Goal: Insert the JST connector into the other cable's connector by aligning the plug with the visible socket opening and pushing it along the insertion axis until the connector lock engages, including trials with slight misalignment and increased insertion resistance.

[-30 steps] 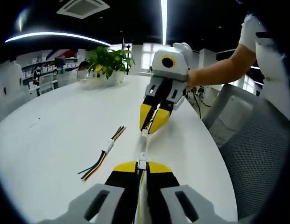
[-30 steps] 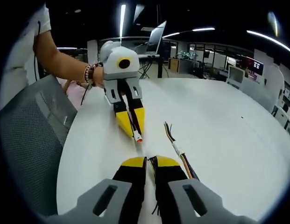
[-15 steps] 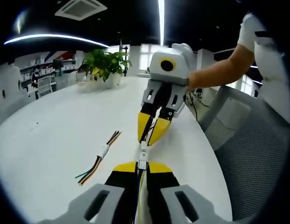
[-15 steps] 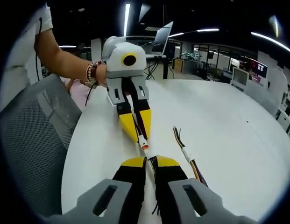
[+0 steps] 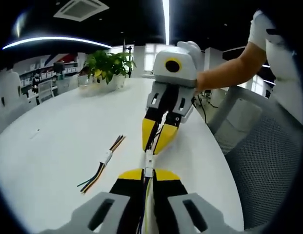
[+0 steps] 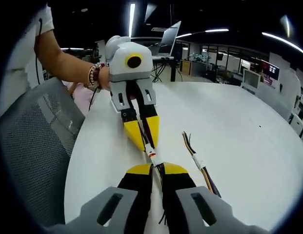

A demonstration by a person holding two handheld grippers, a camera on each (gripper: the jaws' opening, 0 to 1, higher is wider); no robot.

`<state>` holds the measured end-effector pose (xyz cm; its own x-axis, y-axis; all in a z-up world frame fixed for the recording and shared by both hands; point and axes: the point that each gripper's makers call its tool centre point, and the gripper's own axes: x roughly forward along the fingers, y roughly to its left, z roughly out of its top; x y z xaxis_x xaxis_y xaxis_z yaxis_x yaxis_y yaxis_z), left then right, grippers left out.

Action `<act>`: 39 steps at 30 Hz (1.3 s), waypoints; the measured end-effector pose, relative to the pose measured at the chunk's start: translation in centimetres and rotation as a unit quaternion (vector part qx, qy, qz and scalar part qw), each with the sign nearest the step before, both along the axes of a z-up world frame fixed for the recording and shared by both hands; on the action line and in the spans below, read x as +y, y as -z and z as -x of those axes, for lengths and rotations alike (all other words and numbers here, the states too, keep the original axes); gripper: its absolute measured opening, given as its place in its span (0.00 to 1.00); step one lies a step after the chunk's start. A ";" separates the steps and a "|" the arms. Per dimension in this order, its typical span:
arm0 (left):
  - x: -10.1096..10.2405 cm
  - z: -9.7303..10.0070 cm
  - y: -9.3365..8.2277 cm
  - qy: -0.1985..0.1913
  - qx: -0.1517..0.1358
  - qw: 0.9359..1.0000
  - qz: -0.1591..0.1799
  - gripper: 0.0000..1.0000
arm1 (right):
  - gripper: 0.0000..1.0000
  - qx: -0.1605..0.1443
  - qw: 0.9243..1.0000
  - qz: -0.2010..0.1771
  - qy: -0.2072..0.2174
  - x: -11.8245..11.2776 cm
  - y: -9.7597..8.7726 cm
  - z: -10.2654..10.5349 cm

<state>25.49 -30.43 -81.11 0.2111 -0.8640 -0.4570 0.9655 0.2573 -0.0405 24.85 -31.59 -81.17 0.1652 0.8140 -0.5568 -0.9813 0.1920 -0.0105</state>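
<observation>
My left gripper is shut on a cable ending in a small white JST connector that sticks out past its yellow tips. Facing it, my right gripper is shut on the other cable, whose connector meets the first one end to end. In the right gripper view, my right gripper sits at the bottom. There the left gripper points down at it. The white connector with a red end touches the right jaws' tips. How deep the plug sits is hidden.
A spare multicoloured cable lies on the white table beside the grippers. A potted plant stands at the far end. A grey mesh chair is at the table's edge. A person's arm holds the right gripper.
The two grippers have drawn closer along one line. The gap between the connector ends has closed, and they now touch.
</observation>
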 end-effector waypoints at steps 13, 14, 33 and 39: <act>0.0 0.1 0.6 0.002 0.003 1.000 -0.012 0.00 | 0.03 0.003 1.000 0.006 -0.005 0.1 0.4 0.2; 0.0 0.1 0.7 0.002 0.003 1.000 -0.013 0.00 | 0.03 0.002 1.000 0.007 -0.005 0.1 0.4 0.2; 0.0 0.5 1.1 0.009 0.005 1.000 -0.022 0.00 | 0.03 0.002 0.999 0.032 -0.014 0.2 1.4 0.3; -0.1 0.7 1.6 0.015 0.007 0.999 -0.031 0.00 | 0.03 0.005 0.999 0.046 -0.019 0.1 2.1 0.4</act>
